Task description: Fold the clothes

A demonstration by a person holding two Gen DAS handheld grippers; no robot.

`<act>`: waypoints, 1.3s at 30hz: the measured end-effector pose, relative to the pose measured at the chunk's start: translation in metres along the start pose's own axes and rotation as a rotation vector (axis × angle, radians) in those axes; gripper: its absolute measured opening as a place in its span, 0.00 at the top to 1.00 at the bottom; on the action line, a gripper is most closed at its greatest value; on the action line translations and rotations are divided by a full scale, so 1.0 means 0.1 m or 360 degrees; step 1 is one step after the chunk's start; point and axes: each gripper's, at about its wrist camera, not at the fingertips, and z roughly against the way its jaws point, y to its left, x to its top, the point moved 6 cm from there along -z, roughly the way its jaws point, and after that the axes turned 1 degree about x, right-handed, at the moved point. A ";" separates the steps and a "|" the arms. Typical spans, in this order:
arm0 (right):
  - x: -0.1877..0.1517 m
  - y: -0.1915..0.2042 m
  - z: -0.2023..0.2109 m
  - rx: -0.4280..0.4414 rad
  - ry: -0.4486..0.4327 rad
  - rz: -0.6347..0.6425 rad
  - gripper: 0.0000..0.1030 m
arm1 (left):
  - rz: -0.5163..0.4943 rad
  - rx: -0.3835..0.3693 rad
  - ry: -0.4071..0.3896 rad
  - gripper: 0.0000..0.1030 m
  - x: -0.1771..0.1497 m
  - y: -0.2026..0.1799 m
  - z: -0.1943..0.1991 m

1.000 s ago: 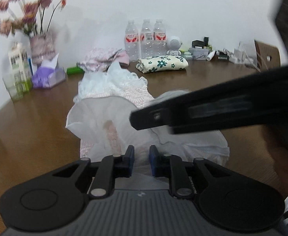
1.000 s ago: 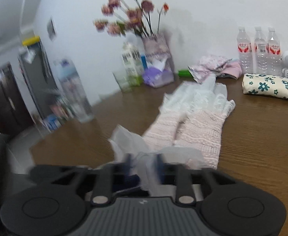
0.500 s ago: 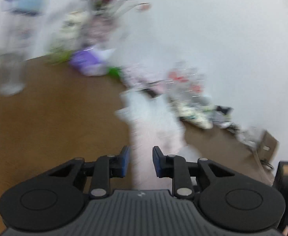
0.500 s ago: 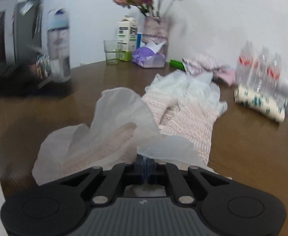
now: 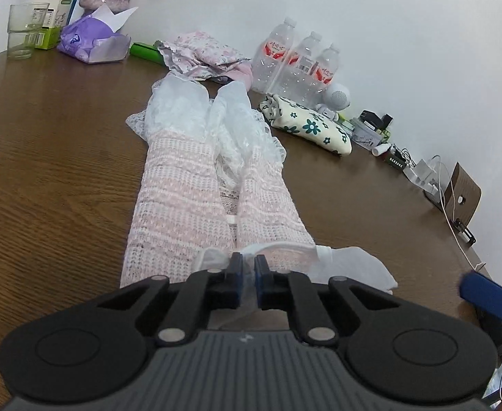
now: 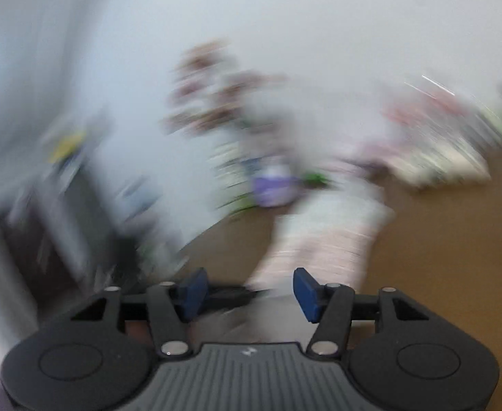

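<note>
Pink knit garment with white lace trim, stretched lengthwise, flat on the brown table.

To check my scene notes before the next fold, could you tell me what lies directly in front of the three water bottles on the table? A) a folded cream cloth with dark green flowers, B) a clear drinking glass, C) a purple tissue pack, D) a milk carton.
A: in the left wrist view the folded cream floral cloth lies just in front of the three water bottles; the other three stand at the far left.
</note>
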 end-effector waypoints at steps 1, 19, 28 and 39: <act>0.04 -0.18 0.00 -0.0059 -0.0015 -0.0125 0.68 | 0.0020 -0.0002 -0.0003 0.90 -0.01 0.00 0.00; -0.49 0.21 -1.27 -0.0334 0.0366 0.0140 0.94 | 0.0236 -0.0249 -0.0135 0.73 0.09 0.13 0.60; -0.41 -0.03 -1.28 -0.0107 0.0469 -0.0209 0.94 | -0.0418 -0.0088 -0.0013 0.74 -0.22 -0.12 0.53; -0.10 0.41 -0.53 0.0126 0.0471 0.0750 0.41 | -0.0504 0.0089 0.0039 0.83 -0.27 -0.12 0.41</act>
